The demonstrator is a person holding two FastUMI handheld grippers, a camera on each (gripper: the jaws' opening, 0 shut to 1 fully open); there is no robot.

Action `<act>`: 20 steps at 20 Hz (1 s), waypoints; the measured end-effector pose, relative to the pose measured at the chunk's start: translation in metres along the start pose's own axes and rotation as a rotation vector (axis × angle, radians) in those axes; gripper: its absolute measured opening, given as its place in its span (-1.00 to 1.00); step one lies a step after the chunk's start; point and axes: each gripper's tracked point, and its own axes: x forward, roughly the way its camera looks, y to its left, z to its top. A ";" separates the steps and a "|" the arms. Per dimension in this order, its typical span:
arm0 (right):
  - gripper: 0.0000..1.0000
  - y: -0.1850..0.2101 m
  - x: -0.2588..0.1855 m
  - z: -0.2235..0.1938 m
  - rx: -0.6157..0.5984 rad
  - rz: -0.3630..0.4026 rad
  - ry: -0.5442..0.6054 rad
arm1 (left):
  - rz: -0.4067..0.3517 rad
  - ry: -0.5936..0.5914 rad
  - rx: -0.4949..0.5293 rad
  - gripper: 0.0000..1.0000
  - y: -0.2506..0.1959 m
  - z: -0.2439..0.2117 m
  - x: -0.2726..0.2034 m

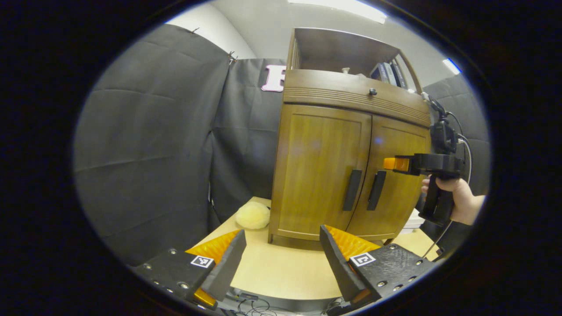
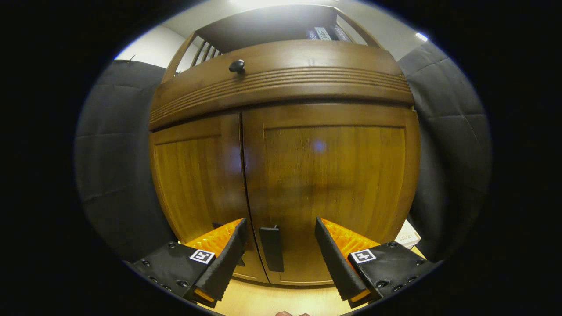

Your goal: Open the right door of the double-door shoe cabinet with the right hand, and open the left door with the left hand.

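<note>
Both doors [image 2: 325,184] stand closed ahead of the wide-open, empty right gripper [image 2: 279,256], its handle [image 2: 271,248] between the fingers, while the equally spread, empty left gripper [image 1: 283,259] faces a yellow plush [image 1: 253,215] beside the cabinet [image 1: 347,166].

Cabinet [image 1: 347,145]: stands on the table [image 1: 281,267].
Doors: left door [image 1: 318,169] beside right door [image 1: 395,180], handles adjacent at the centre seam.
Right gripper [image 1: 388,163]: just before the right door.
Soft ball [image 1: 253,215]: on the table, left of the cabinet.
</note>
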 end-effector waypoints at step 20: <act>0.29 0.010 0.014 0.012 -0.013 -0.044 0.105 | 0.092 0.104 -0.038 0.96 0.007 -0.012 0.021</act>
